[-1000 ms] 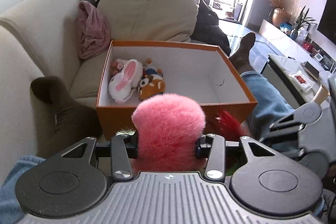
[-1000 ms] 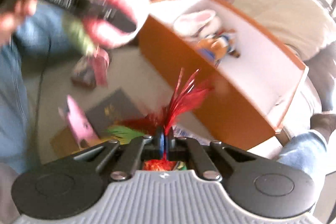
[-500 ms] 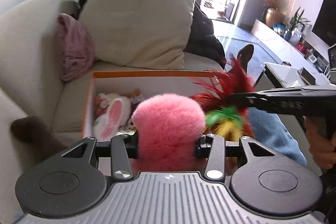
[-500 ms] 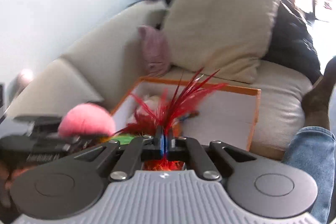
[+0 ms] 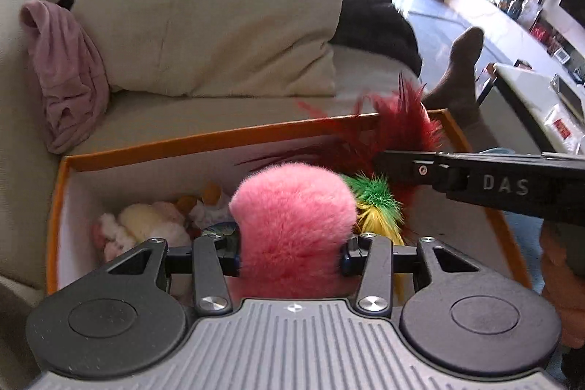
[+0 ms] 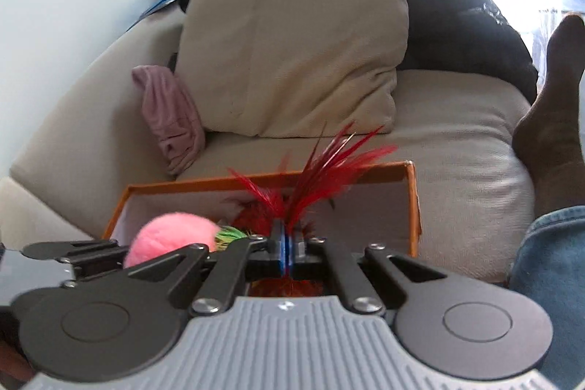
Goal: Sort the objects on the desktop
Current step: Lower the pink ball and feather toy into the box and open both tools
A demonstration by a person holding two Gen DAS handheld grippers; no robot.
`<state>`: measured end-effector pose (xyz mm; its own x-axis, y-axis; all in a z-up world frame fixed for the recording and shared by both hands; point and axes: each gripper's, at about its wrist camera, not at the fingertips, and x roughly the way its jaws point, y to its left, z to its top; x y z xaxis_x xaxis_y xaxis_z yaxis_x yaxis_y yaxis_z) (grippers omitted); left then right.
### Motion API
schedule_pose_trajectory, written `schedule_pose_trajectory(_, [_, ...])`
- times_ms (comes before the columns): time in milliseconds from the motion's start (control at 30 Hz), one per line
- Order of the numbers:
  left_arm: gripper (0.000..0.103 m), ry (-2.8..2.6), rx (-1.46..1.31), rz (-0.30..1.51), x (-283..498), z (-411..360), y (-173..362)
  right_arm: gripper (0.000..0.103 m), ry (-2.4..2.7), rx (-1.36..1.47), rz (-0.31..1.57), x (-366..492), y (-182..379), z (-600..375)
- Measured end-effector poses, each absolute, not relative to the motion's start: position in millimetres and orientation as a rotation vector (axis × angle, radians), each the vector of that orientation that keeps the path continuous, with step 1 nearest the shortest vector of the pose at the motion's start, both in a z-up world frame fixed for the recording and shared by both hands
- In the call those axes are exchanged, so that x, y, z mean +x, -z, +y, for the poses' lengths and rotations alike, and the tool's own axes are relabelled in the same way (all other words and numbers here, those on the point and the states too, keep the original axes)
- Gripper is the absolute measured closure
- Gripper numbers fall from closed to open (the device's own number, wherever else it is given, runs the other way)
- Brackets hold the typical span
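Currently: left hand-held gripper (image 5: pixel 290 253) clamped on pompom (image 5: pixel 292 207), soft, light; right hand-held gripper (image 6: pixel 289 249) pinched on feather toy (image 6: pixel 321 178), flimsy, best held at base. Both over box (image 5: pixel 182 143), feathers at 2 o'clock.

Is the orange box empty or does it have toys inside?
Not empty. The orange box is open on top, and plush toys lie in its left corner.
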<state>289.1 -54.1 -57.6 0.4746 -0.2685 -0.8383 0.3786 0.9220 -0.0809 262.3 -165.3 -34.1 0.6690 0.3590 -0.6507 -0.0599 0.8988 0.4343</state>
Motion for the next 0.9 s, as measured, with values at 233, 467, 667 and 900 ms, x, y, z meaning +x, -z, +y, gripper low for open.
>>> schedule_pose_trajectory(233, [0.044, 0.383, 0.177, 0.979, 299, -58, 66, 0.101, -0.246, 0.442, 0.821, 279, 52, -168])
schedule_pose_trajectory(467, [0.042, 0.377, 0.148, 0.956, 299, -52, 57, 0.096, -0.196, 0.313, 0.788, 275, 45, -163])
schedule_pose_trajectory(667, [0.042, 0.345, 0.109, 0.916, 299, -44, 41, 0.09, -0.162, 0.231, 0.739, 261, 29, -166])
schedule_pose_trajectory(900, [0.055, 0.336, 0.089, 0.888, 292, -34, 26, 0.083, -0.15, 0.19, 0.695, 236, 12, -176])
